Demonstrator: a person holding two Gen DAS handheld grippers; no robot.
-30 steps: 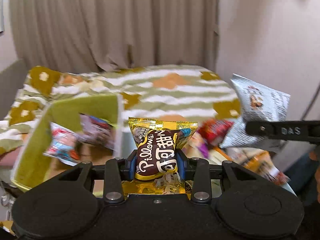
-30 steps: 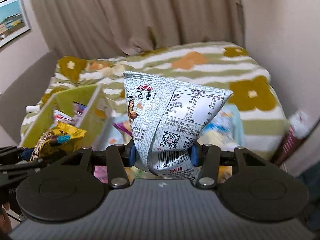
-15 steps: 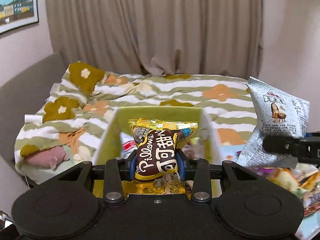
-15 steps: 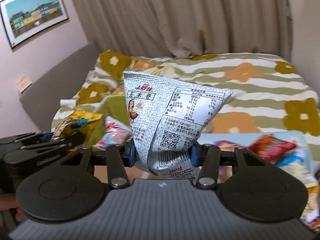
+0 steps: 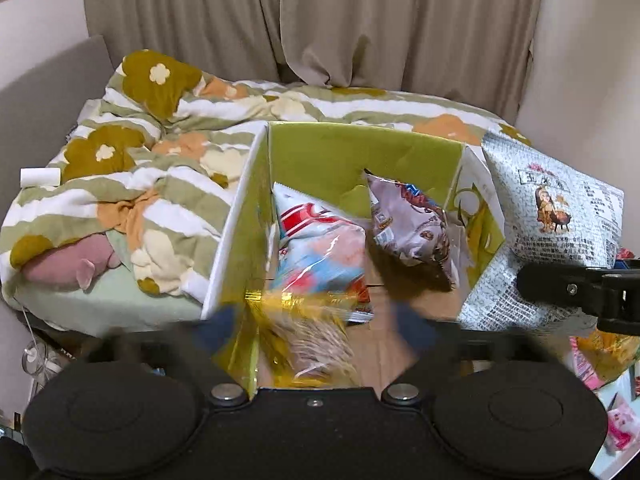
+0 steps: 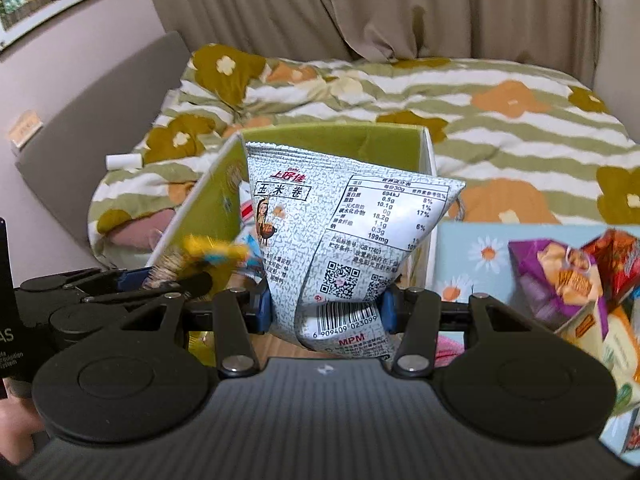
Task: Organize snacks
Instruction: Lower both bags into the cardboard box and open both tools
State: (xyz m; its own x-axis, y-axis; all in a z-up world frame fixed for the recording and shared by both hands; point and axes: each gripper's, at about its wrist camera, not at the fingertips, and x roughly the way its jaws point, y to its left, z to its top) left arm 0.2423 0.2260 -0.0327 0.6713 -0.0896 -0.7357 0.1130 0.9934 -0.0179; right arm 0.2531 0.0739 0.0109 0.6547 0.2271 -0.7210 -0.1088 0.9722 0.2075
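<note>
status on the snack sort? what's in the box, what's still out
Done: two packets already lie in the green box. In hand: the gold packet is blurred between the left gripper's spread fingers over the box; the right gripper grips the silver corn-roll bag. Left: loose snacks on the floral tray.

The right hand-held gripper (image 6: 326,306) had a dark grey ribbed housing, two round black discs, black linkage arms with silver screws, and blue finger pads (image 6: 262,307). The left hand-held gripper (image 5: 314,326) was matte black with matching discs and screws; its pads, motion-blurred, appeared blue. White lettering marked its side.
</note>
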